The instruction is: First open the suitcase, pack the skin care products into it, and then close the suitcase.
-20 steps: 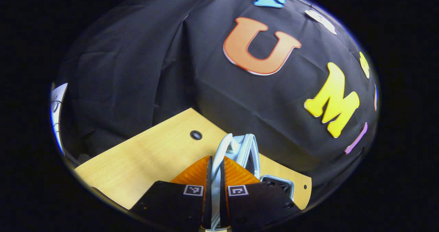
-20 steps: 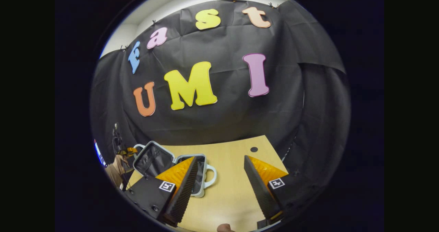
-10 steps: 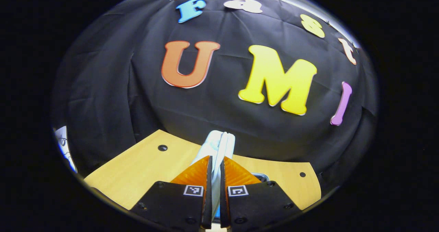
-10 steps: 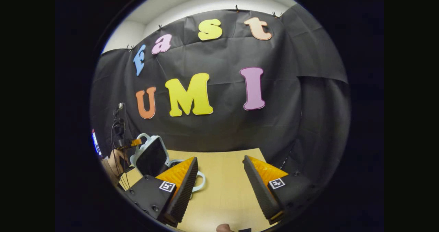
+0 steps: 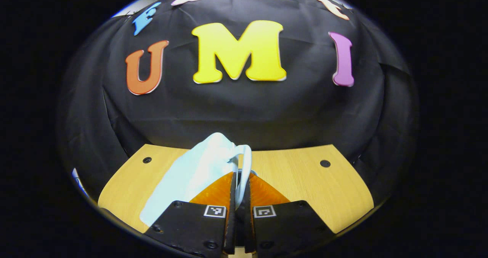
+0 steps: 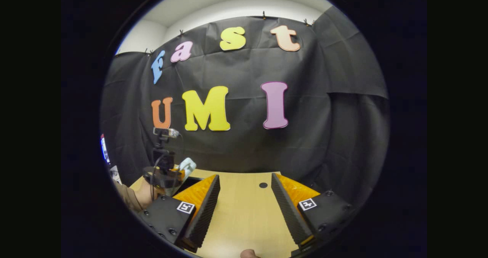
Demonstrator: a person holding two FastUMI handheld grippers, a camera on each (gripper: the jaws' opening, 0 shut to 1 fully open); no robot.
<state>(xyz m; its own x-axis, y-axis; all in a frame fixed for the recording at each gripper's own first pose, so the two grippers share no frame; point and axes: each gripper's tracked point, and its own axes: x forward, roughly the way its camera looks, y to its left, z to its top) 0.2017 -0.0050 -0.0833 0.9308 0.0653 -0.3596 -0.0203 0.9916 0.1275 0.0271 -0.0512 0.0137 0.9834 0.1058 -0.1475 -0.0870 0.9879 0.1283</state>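
My left gripper point(image 5: 239, 176) is shut on the white loop handle point(image 5: 248, 161) of the pale blue suitcase. The lid's outer shell point(image 5: 190, 178) slopes down to the left of my fingers, above the wooden table point(image 5: 305, 181). In the right gripper view the same lid point(image 6: 187, 165) stands tilted at the far left, with a dark strip of the suitcase's inside point(image 6: 187, 181) under it. The left gripper point(image 6: 167, 174) and the hand point(image 6: 143, 193) holding it are there beside it. My right gripper point(image 6: 244, 180) hangs open over bare table point(image 6: 244, 212), to the right of the suitcase, holding nothing.
The black cloth wall stands close behind the table's far edge. Round holes point(image 5: 325, 163) point(image 5: 147, 160) mark the tabletop near its back corners. A small camera on a stand point(image 6: 166, 133) rises at the left in the right gripper view.
The left gripper has swung the lid by its handle from lying open to tilted over the other half. Its view has turned to face the wall squarely. The right gripper stays open, slightly raised.
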